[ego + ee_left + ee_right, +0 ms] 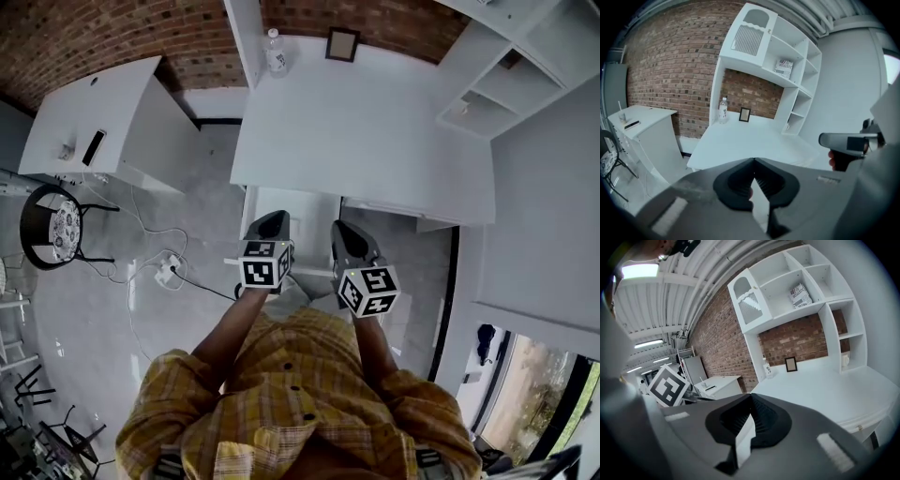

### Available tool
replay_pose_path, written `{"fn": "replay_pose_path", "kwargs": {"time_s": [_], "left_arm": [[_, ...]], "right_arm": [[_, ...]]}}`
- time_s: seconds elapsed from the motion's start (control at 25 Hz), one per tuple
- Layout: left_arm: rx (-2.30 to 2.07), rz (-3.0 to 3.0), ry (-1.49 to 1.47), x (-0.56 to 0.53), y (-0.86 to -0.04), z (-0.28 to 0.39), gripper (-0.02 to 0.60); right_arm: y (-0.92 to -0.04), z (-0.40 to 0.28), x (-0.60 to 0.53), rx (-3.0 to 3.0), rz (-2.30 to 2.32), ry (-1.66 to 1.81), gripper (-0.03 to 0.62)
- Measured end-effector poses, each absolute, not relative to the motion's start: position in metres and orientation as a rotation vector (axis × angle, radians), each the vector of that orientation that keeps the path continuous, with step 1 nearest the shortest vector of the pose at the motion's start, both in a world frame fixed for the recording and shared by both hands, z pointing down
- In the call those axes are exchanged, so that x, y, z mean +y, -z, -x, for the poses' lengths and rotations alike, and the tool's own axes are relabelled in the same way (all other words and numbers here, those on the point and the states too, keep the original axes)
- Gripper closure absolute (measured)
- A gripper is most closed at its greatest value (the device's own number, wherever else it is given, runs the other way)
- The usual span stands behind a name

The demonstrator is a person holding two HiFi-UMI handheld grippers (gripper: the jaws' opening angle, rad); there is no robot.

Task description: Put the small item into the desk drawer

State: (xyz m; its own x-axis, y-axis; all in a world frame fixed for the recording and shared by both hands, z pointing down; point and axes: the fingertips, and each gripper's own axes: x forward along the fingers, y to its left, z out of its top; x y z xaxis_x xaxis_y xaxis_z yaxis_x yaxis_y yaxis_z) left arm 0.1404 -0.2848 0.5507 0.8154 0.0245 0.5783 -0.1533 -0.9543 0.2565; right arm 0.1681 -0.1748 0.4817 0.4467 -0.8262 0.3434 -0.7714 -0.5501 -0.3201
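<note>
L tongs (753, 161) are pressed together w/ nothing btwn them, and R tongs (751, 397) are likewise together & empty. In the head view both hang side by side at 6 o'clock of the white bench (375, 131), just off its near edge. A bottle (275, 49) stands at the bench's 11 o'clock corner w/ a picture frame (342, 44) near it toward 12, both by the brick wall (112, 37). The small item can't be made out in any view, and the drawer (874, 422), w/ a knob, sits under the bench's near edge, at approx. 4 o'clock in the right gripper view.
</note>
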Motion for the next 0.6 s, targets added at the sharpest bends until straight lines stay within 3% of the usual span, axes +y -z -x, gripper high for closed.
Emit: {"fn": "replay_pose_path", "kwargs": {"time_s": [0.6], "left_arm": [[-0.049,-2.896,-0.584,-0.266,-0.45,-0.126,0.578]], "right_arm": [[-0.415,-0.163,-0.174,1.466,2.624,0.499,0.595]]}}
